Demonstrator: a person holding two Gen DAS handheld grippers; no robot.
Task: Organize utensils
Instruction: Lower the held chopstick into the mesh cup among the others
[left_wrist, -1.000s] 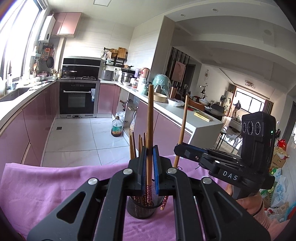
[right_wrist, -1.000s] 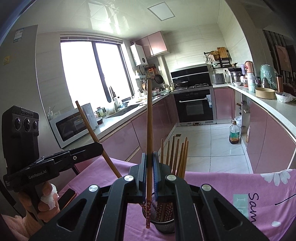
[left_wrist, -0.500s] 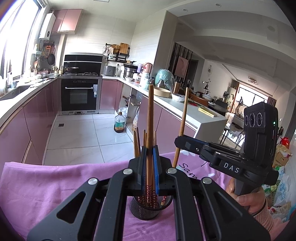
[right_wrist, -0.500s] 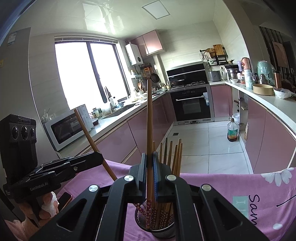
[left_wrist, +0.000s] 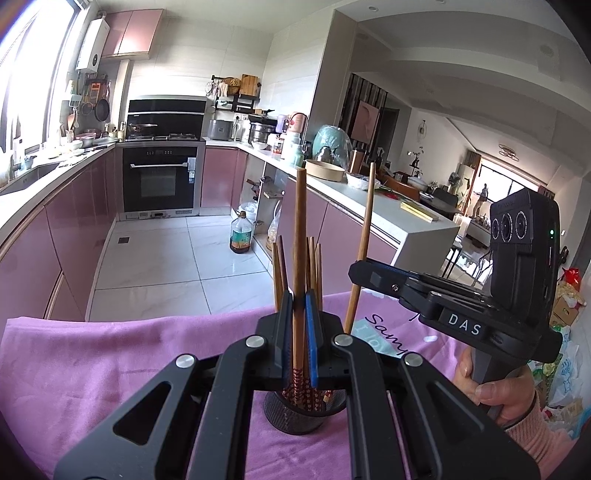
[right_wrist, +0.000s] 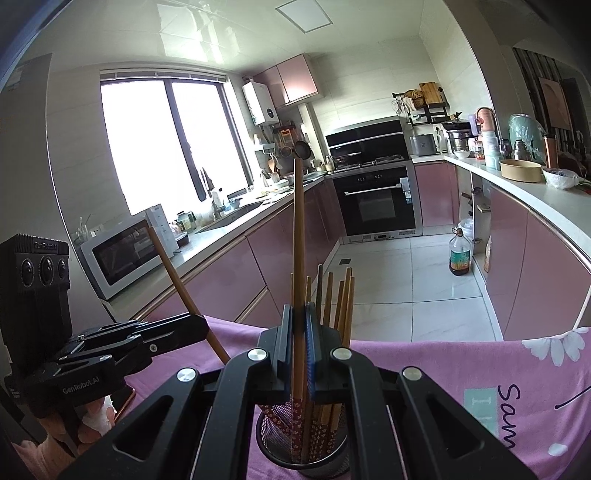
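While each gripper, left gripper (left_wrist: 298, 332) and right gripper (right_wrist: 298, 347), is clamped on 1 chopstick (left_wrist: 300, 236), keep both upright. Lower their patterned tips inside the mesh holder (right_wrist: 275, 439) rim, then release.

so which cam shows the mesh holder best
The right wrist view: the black mesh holder shows its rim, its wall and the patterned chopstick tips standing inside, just below the right gripper. In the left wrist view the holder sits mostly behind the left gripper, only its front wall showing.

Right gripper (right_wrist: 298, 345) jaws clamped on upright chopstick (right_wrist: 298, 236), tip inside mesh holder (right_wrist: 334, 463), pink cloth (right_wrist: 443, 373) beneath
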